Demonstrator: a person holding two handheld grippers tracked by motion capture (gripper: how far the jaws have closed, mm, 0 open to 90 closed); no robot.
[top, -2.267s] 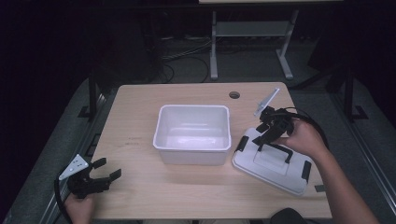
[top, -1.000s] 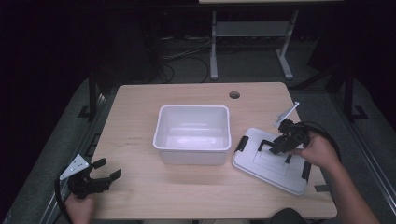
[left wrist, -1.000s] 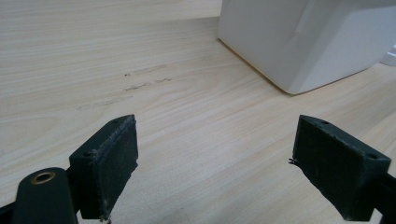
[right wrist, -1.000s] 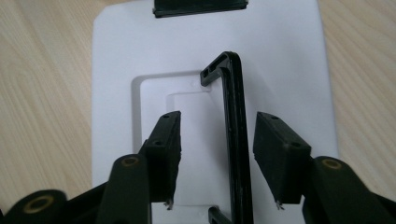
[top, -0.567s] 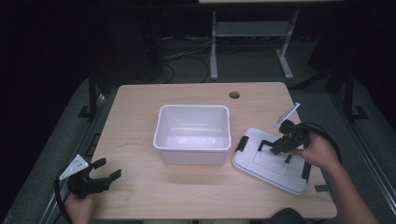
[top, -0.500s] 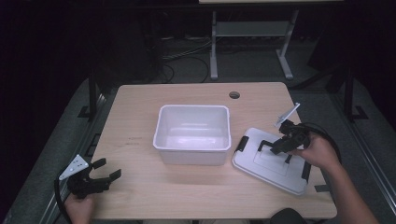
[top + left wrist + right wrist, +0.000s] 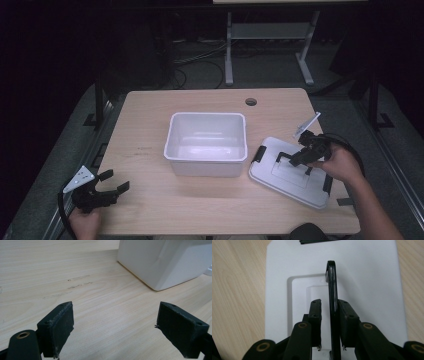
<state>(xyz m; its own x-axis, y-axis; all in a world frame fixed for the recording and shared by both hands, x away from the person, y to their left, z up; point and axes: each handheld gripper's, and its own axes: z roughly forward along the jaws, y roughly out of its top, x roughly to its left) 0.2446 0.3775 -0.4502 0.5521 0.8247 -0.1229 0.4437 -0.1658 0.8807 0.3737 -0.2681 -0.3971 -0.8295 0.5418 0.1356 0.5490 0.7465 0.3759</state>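
The right hand (image 7: 341,162) comes in from the near right corner, its forearm slanting up toward the middle of the table (image 7: 150,115), wrist bent so that the right gripper (image 7: 299,159) points left and slightly down over the white lid (image 7: 280,177). The lid lies flat on the right part of the table, just right of the white tub (image 7: 207,142), with a black clip showing at its left edge. Its black handle (image 7: 332,290) stands upright from the recessed middle panel. In the right gripper view the handle runs straight up between the two jaws: the right-hand pad rests against the bar, while a thin gap shows between the bar and the left-hand pad. The jaws have just been closing and now stand narrow around the handle, not yet clamped from both sides.

The left hand (image 7: 84,224) rests at the near left corner, well apart from the lid. The left gripper (image 7: 111,184) lies low over the bare wood, aimed toward the tub, its jaws spread wide with nothing between them. In the left gripper view the tub's near corner (image 7: 160,262) stands beyond the pads.
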